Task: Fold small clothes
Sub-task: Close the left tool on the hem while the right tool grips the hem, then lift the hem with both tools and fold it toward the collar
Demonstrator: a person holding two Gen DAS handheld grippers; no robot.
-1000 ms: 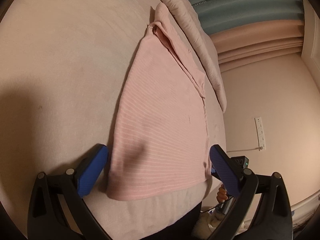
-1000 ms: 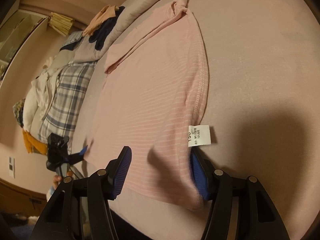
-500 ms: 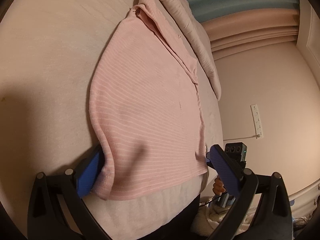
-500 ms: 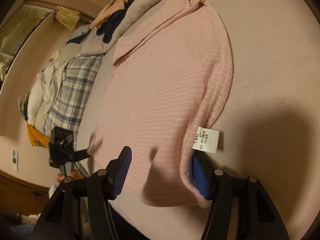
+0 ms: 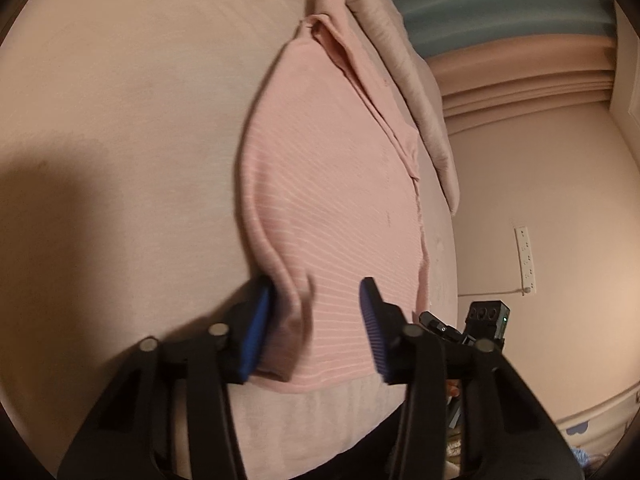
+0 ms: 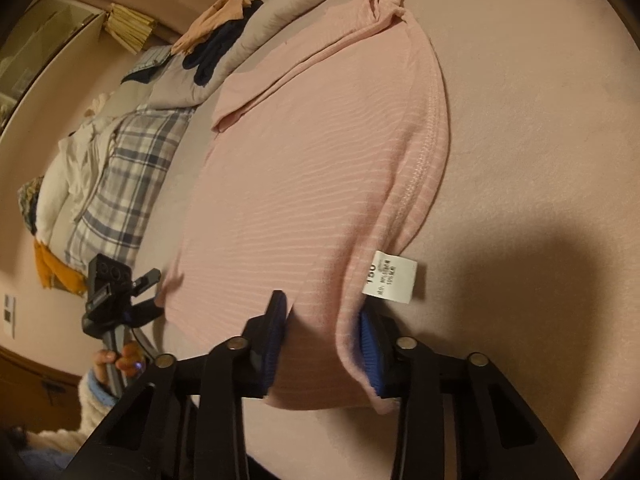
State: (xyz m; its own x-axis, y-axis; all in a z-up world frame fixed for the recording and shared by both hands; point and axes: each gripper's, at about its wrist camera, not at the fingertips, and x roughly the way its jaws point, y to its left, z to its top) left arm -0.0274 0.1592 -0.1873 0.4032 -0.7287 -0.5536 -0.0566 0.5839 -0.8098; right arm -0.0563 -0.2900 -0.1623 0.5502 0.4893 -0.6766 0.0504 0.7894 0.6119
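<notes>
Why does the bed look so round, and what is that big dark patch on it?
Both wrist views use a fisheye lens, which bulges the bed and darkens the corners. In the right wrist view the dark patch is a shadow beside the pink top. The left wrist view is slightly motion-blurred around the left tongs.

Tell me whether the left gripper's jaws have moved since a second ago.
Yes. The left gripper has just been closing: its jaws came inward from beside the pink top's corners and bunch its near hem between them.
</notes>
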